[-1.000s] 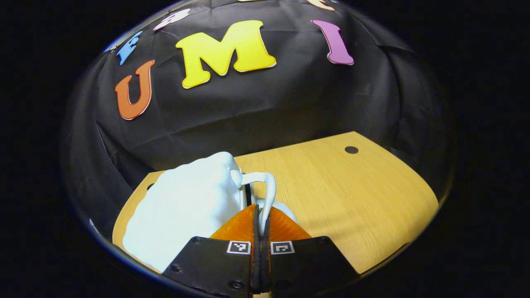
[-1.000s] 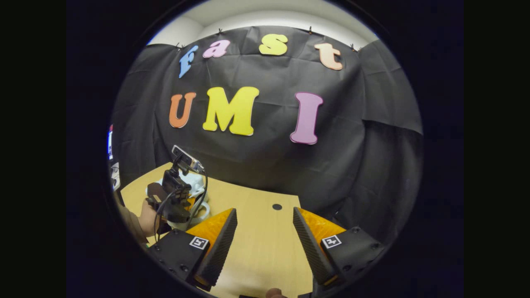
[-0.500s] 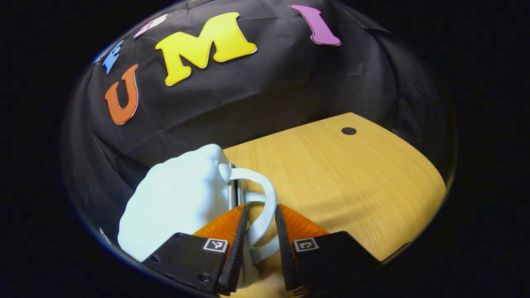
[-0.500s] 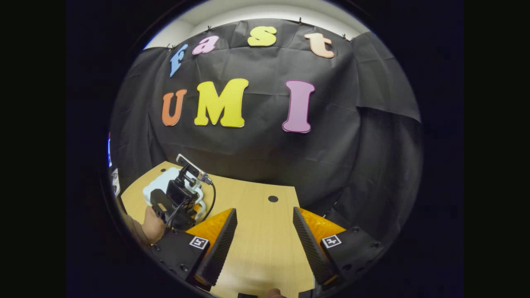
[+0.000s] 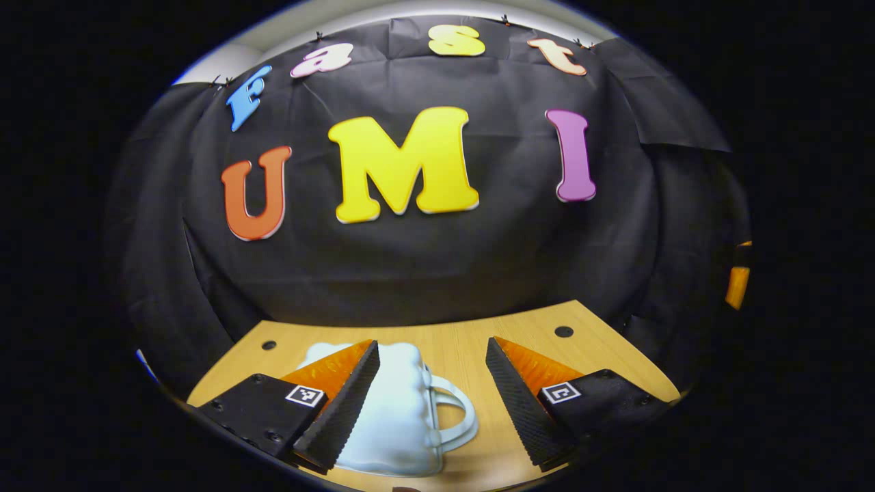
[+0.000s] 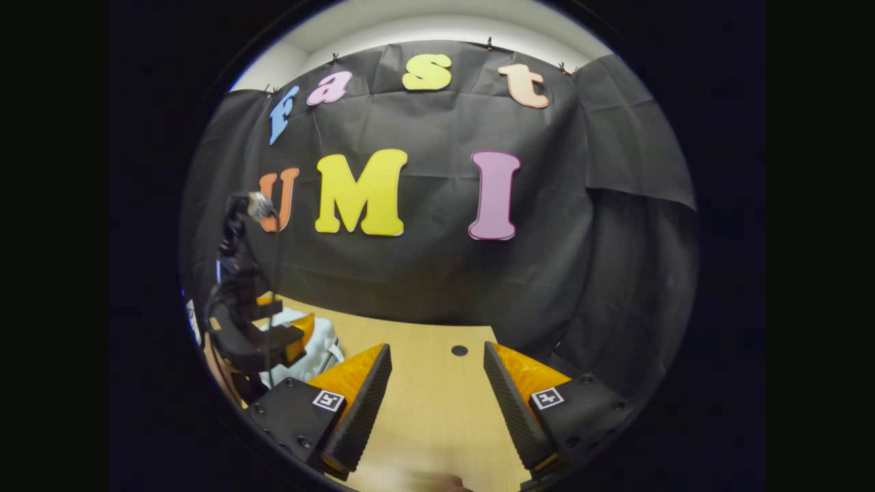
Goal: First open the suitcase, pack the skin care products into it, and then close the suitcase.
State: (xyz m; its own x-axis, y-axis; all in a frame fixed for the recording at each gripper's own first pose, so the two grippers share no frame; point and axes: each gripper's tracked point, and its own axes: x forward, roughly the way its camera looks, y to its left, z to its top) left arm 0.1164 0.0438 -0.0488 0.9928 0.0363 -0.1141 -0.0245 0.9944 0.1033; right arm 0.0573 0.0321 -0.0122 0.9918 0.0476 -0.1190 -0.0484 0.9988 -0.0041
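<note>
A small pale-blue suitcase (image 5: 400, 417) lies shut on the wooden table (image 5: 533, 328), its looped handle (image 5: 456, 417) pointing right. My left gripper (image 5: 432, 342) hovers open above it, and the left finger overlaps the case's left part without touching the handle. The right gripper view catches this left gripper (image 6: 290, 338) at the far left, above the suitcase (image 6: 322, 348). My right gripper (image 6: 436, 346) stands open over bare table (image 6: 431, 396), with nothing between its fingers. I see no skin care products.
The black cloth wall closes off the back of the table. A round hole (image 5: 564, 331) sits near the table's far right corner, also seen as the hole (image 6: 459, 350) ahead of my right gripper. A cable hangs from the left gripper's body (image 6: 236, 273).
My left gripper was shut on the suitcase handle, then opened, let it go and rose back. The suitcase now lies flat beneath it. The right gripper barely moved.
</note>
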